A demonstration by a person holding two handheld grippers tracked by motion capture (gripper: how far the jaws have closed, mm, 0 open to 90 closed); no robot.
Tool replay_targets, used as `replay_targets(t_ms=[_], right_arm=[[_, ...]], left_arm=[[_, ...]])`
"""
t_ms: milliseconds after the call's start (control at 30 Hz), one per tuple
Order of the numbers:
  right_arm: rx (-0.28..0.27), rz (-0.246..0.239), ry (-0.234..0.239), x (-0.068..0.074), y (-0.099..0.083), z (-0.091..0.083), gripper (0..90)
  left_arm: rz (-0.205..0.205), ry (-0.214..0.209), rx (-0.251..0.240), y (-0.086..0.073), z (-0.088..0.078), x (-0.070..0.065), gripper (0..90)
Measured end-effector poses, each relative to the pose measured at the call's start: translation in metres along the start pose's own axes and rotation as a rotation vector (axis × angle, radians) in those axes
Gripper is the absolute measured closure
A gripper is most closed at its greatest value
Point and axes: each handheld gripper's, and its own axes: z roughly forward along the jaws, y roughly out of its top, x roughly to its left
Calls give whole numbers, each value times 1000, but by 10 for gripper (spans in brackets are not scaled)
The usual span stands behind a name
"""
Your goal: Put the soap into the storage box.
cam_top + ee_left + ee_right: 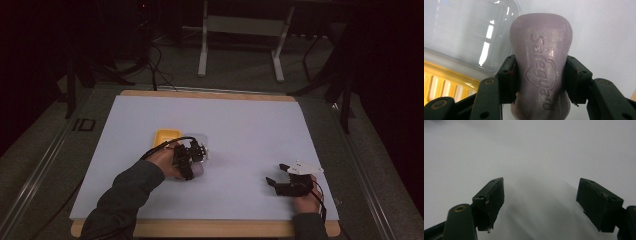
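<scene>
A pale purple soap bar (541, 50) with embossed lettering stands between the jaws of my left gripper (541, 80), whose pads press on its narrow waist from both sides. In the high view that left gripper (195, 166) is left of the mat's centre with the soap (198, 171) at its tip, just in front of a yellow soap dish (166, 136) and a clear plastic lid (201, 140). The yellow ribbed dish (444, 82) and the clear lid (466, 32) lie just beyond the soap. My right gripper (276, 174) rests at the front right, open, with nothing between its jaws (540, 202).
A white mat (240, 125) covers the wooden tabletop (200, 93). Table legs and cables stand on the dark floor beyond the far edge.
</scene>
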Motion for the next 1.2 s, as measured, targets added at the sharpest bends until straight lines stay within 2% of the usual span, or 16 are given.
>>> replay_targets(t_ms=[767,1167,1200], right_arm=[[1,-2,0,0,0,0,220],[1,-2,0,0,0,0,220],[2,-2,0,0,0,0,220]], left_arm=[[-27,18,-12,-4,-10,10,499],[-58,24,-18,-9,-17,20,499],[-75,26,-25,-10,-17,22,499]])
